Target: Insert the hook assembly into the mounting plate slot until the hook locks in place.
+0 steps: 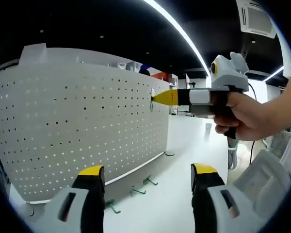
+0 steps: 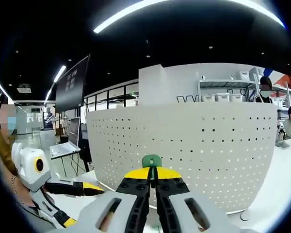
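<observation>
The white pegboard mounting plate (image 1: 77, 126) stands upright on a white table, and it is also ahead in the right gripper view (image 2: 194, 150). My right gripper (image 2: 153, 175) is shut on a green hook (image 2: 151, 160), held up close to the plate's holes. From the left gripper view, the right gripper (image 1: 158, 98), in a person's hand, presses its yellow tips and the hook (image 1: 152, 101) against the plate's right part. Whether the hook sits in a hole I cannot tell. My left gripper (image 1: 148, 172) stands open and holds nothing, low in front of the plate.
Three spare green hooks (image 1: 138, 191) lie on the table (image 1: 184, 141) at the plate's foot. Shelves with bins (image 2: 228, 94) and people stand behind the plate. A desk with a laptop (image 2: 63, 148) and a dark screen (image 2: 72, 82) are at the left.
</observation>
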Tool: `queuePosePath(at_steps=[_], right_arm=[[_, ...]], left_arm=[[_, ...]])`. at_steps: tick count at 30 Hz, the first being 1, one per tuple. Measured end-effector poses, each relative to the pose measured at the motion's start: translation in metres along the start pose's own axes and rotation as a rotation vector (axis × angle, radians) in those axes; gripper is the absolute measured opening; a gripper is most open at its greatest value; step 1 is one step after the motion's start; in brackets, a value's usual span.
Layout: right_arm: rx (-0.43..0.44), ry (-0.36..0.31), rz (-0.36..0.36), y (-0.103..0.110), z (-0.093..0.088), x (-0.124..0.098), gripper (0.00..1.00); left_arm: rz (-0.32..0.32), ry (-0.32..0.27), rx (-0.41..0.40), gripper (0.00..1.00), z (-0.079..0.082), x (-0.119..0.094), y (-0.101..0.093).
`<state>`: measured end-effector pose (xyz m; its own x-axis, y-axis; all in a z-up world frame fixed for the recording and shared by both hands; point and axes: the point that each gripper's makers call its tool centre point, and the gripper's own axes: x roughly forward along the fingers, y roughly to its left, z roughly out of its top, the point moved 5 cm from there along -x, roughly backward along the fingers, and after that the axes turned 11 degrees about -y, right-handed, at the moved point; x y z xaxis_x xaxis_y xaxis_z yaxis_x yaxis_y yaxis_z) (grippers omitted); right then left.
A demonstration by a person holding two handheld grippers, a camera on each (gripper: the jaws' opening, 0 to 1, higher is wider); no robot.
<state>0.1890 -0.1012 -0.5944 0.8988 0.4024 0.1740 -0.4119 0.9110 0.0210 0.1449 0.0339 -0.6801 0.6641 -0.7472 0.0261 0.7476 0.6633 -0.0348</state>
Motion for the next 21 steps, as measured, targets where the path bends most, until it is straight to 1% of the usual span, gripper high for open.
queuePosePath(at_steps=[12, 21], right_arm=[[0.008, -0.024, -0.008, -0.002, 0.007, 0.024, 0.00], [0.002, -0.045, -0.006, -0.002, 0.016, 0.043, 0.00]], left_arm=[[0.034, 0.020, -0.004, 0.74, -0.006, -0.017, 0.007], [0.044, 0.039, -0.008, 0.74, -0.009, -0.028, 0.010]])
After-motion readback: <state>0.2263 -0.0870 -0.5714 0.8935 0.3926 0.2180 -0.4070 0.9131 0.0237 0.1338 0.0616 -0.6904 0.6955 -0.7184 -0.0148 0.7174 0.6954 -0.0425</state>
